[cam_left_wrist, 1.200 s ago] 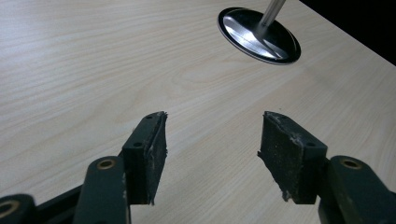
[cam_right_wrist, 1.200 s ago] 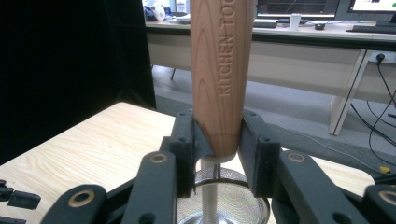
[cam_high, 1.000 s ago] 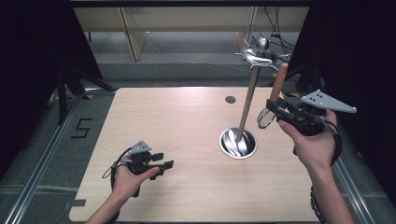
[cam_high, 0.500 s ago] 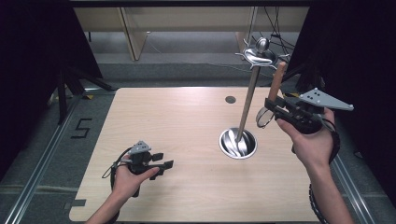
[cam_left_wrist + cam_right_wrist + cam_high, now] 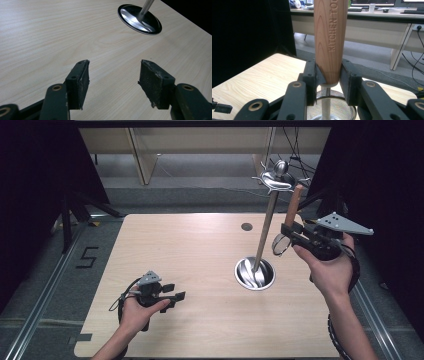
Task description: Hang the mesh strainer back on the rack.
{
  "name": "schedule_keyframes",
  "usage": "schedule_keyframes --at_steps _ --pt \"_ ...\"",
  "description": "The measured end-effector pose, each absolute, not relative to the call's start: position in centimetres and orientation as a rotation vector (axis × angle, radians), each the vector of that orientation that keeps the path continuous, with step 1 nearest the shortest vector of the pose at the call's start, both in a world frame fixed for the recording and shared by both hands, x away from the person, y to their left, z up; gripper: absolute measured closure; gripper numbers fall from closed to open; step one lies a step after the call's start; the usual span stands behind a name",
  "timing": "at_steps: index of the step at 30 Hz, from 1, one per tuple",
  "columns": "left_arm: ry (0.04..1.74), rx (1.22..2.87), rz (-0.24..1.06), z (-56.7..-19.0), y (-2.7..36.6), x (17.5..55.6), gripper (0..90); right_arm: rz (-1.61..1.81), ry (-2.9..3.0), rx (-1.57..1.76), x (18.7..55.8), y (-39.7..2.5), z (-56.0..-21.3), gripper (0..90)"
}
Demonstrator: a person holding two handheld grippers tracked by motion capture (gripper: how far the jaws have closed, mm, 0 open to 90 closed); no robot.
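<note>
Clamped between the pads of the right gripper (image 5: pixel 328 82) is the wooden handle (image 5: pixel 329 37) of a small mesh strainer (image 5: pixel 287 227), its lower, tapered end being pinched from both sides. The handle is seen to be light reddish wood, round, with "KITCHEN TOO" stamped along it. Its long axis is held nearly upright, handle end pointing up, and the round wire mesh bowl (image 5: pixel 332 107) hangs below the jaws. The strainer is held above the table's (image 5: pixel 190 255) right edge, just beside the metal stand (image 5: pixel 262 235). The left gripper (image 5: pixel 113 77) is held wide open and empty, low over the wooden table.
</note>
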State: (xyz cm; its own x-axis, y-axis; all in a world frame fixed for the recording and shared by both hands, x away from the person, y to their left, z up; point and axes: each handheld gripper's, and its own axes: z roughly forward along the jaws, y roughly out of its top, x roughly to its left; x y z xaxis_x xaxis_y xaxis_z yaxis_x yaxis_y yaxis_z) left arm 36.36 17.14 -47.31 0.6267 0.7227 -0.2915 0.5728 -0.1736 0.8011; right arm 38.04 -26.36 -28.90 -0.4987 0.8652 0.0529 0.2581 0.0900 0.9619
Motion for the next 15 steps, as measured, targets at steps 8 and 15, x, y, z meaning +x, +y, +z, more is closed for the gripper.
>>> schedule_keyframes --at_steps 8,15 --pt "1.034 1.86 0.193 -47.26 17.2 36.34 40.1 1.408 1.834 1.11 38.4 -26.1 -29.23 69.5" --pt "1.031 1.861 0.19 -47.26 17.24 36.36 40.0 1.399 1.84 1.11 38.49 -25.99 -29.56 69.4"
